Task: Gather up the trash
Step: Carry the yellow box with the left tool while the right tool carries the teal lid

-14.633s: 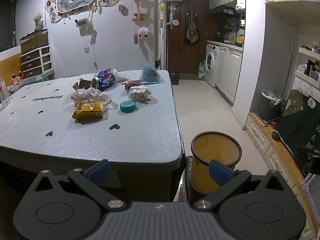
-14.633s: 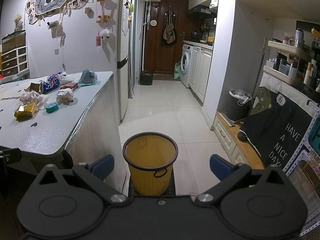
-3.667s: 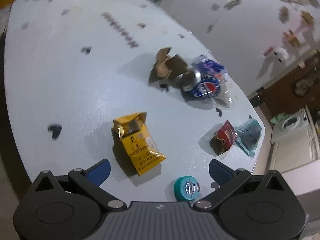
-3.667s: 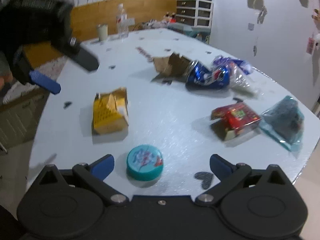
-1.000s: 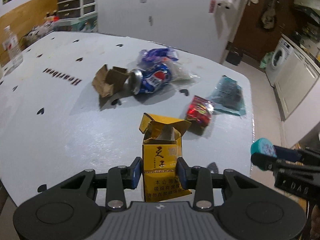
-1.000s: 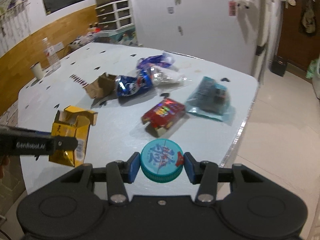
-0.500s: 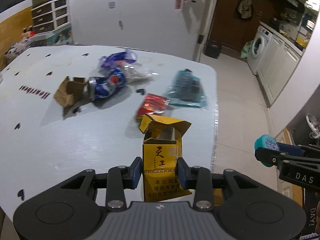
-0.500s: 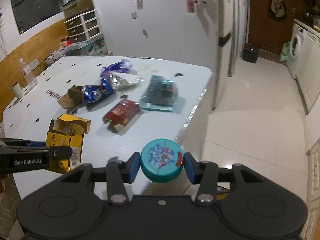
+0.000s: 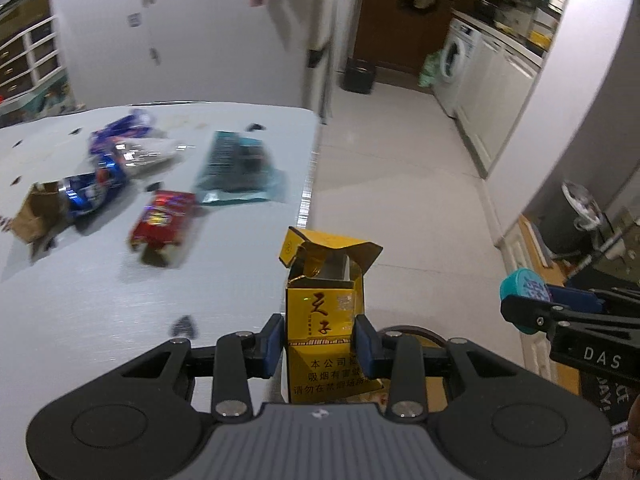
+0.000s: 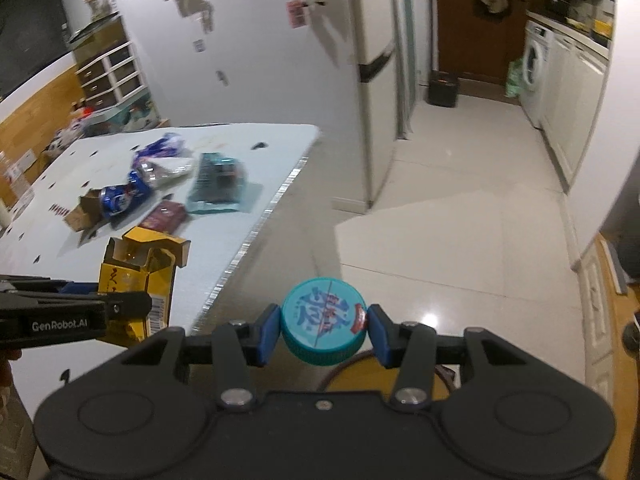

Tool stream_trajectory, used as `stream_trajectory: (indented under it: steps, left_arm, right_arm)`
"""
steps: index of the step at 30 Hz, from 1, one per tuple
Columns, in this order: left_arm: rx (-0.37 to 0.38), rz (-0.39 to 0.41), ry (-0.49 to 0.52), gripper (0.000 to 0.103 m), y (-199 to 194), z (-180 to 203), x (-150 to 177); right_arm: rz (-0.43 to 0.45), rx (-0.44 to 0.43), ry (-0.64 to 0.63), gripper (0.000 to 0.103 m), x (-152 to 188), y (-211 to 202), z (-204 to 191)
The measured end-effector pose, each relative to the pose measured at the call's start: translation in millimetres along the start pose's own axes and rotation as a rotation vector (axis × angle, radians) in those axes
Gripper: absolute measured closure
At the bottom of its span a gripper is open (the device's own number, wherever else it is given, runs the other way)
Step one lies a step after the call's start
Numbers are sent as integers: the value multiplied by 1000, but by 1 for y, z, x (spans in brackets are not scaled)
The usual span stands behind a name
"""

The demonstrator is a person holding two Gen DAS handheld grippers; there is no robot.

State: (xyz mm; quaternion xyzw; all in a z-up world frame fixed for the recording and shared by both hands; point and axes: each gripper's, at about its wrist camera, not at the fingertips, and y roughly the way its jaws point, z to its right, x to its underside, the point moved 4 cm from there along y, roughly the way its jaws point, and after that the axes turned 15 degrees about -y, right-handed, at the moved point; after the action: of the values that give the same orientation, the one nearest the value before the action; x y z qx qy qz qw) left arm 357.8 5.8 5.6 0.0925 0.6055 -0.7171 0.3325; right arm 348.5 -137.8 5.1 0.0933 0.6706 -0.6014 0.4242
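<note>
Jaws pinch trash — left gripper (image 9: 320, 340) a yellow carton (image 9: 320, 320), right gripper (image 10: 323, 330) a teal lid (image 10: 323, 316)

both cameras sit close behind their own jaws, angled down past the counter (image 9: 100, 320) edge toward the tiled floor (image 10: 460, 240). both views share the counter at 10 o'clock and the washing machine (image 9: 452, 60) at 1 o'clock.
</note>
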Motion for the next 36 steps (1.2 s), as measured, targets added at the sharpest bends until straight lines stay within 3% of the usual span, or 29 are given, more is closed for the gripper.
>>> stream_trajectory:
  steps: [15,25,36]
  left_arm:
    - [89,-151,141,64,52,77,37]
    - [81,-282,231,64,118,98,76]
    - [49,-408,302,64,208,108,119]
  right_arm:
    - [-82,90,169,55,67,-8,71]
    - [-190,101,268,55,121,12,93]
    - [-293,49,361,55,172,65,99]
